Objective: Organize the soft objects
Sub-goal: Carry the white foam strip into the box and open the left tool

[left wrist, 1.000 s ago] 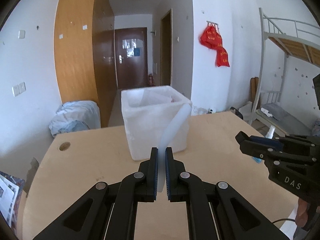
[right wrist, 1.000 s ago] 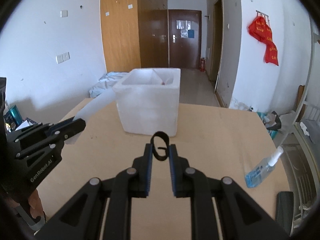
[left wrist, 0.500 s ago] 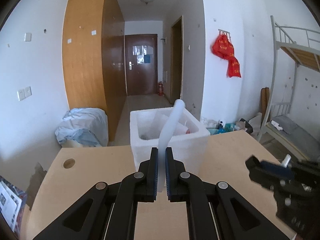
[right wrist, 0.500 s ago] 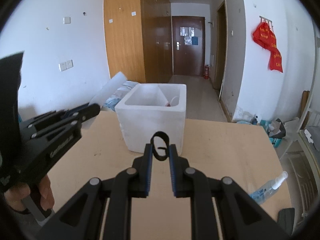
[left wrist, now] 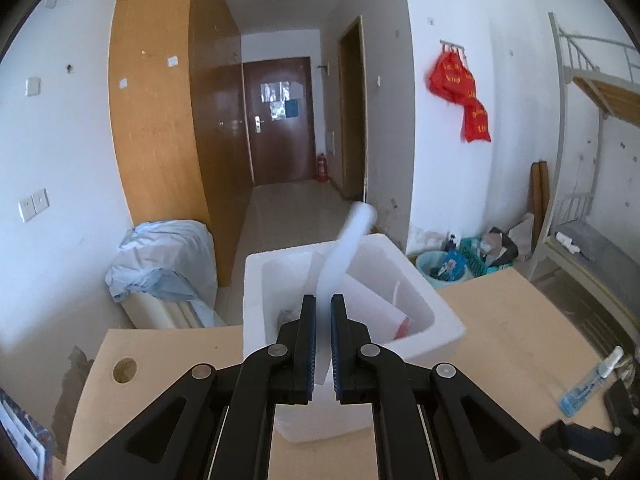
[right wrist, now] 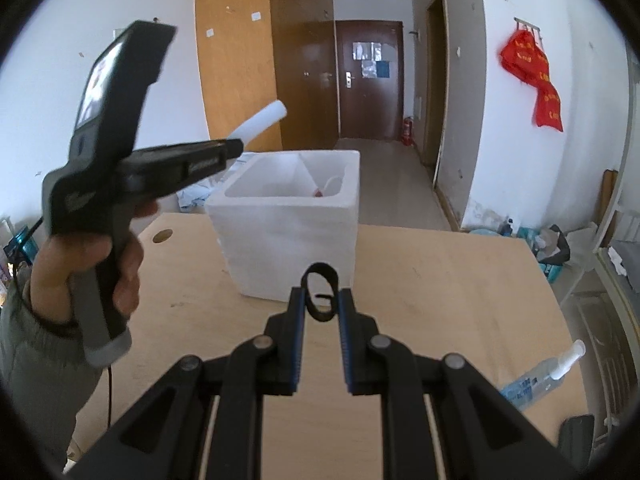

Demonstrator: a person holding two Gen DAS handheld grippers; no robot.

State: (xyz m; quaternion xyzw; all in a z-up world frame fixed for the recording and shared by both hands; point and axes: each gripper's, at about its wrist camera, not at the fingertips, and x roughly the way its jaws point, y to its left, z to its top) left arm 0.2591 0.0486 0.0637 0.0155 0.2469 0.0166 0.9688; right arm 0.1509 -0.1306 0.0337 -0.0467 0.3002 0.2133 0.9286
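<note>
My left gripper [left wrist: 323,300] is shut on a white foam tube [left wrist: 347,248], which slants up and to the right over the open white foam box [left wrist: 448,320]. In the right wrist view the same left gripper [right wrist: 236,147] is held up by a hand, left of the foam box [right wrist: 288,236], with the foam tube [right wrist: 264,120] sticking out past its tips. My right gripper [right wrist: 320,292] is shut on a curled black strap [right wrist: 318,294], above the wooden table in front of the box. Inside the box lie a white sheet [left wrist: 368,300] and something red.
The wooden table [right wrist: 440,280] has a round cable hole [left wrist: 125,369] at its left. A blue spray bottle [right wrist: 544,372] lies near its right edge. Beyond the table are a bundled bedsheet [left wrist: 160,264], a corridor with a door, and a bunk bed at the right.
My left gripper has risen and moved forward with the foam tube, from in front of the box to above its opening. The right gripper has barely moved, still holding the strap.
</note>
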